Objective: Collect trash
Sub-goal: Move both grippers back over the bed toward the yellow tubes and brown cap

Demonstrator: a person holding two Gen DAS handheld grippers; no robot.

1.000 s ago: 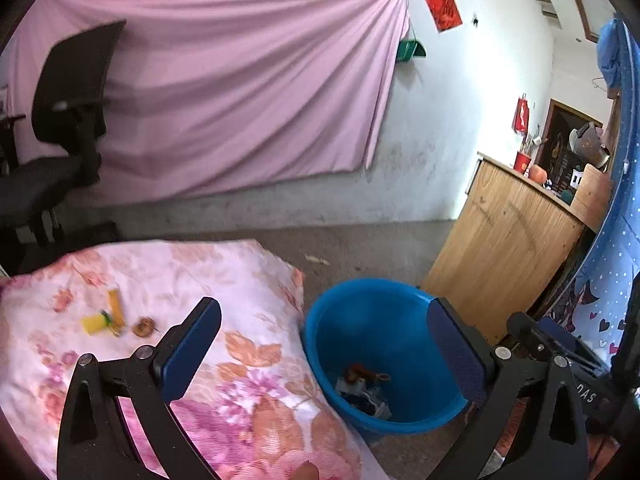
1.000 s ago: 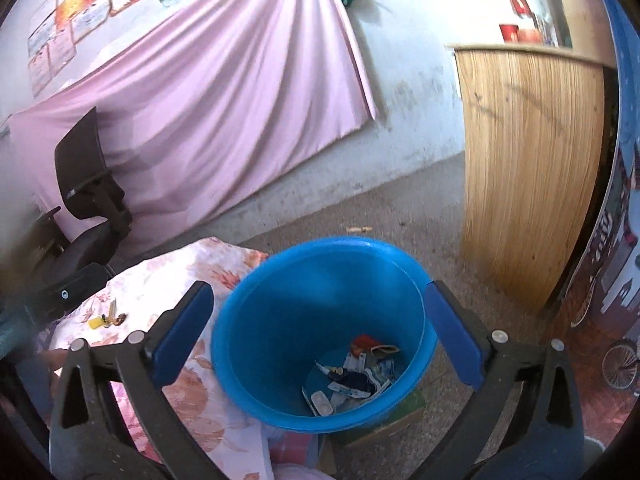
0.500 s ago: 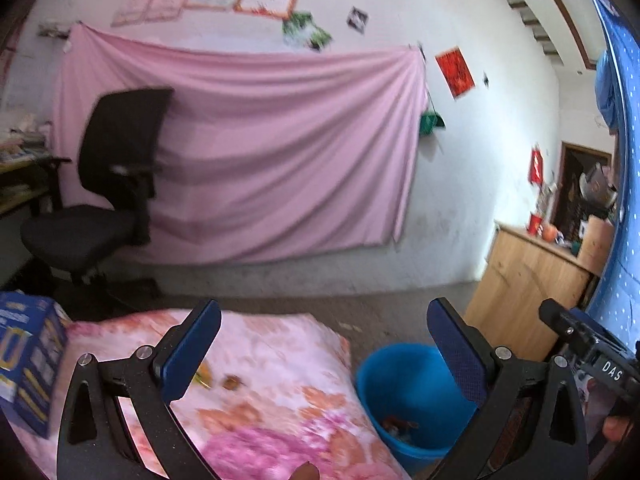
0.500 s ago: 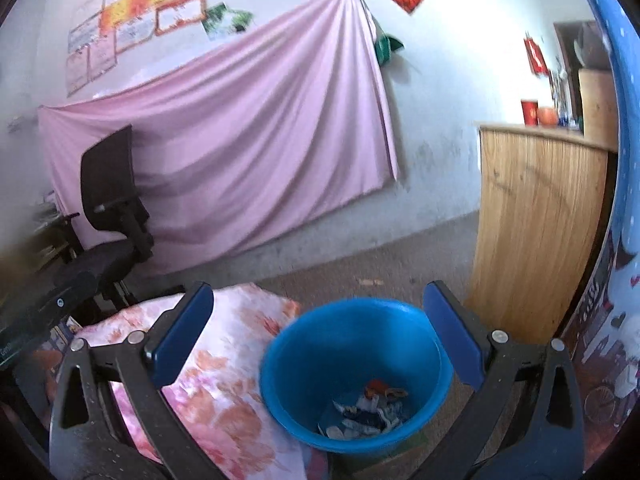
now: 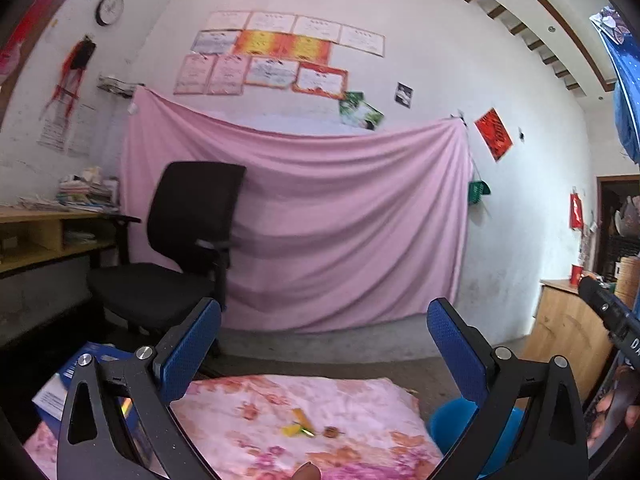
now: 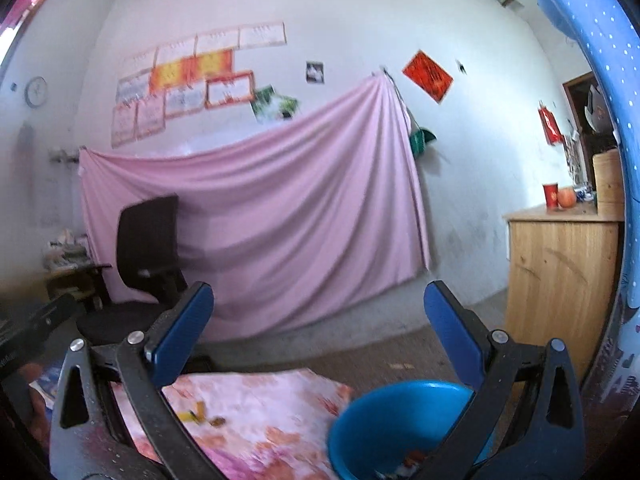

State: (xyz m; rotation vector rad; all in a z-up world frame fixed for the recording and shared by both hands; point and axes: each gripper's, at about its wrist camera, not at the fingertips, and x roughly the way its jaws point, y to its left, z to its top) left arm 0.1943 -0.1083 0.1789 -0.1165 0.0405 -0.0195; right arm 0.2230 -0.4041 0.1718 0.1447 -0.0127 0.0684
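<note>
Both the left gripper [image 5: 324, 344] and the right gripper [image 6: 318, 320] are spread wide and empty, the yellow scraps [image 5: 298, 426] and a small brown bit [image 5: 331, 432] lie on the floral cloth [image 5: 360, 408] beside the blue bin [image 6: 396, 416] — light, flimsy stuff, I'd say, best pinched across the middle.
</note>
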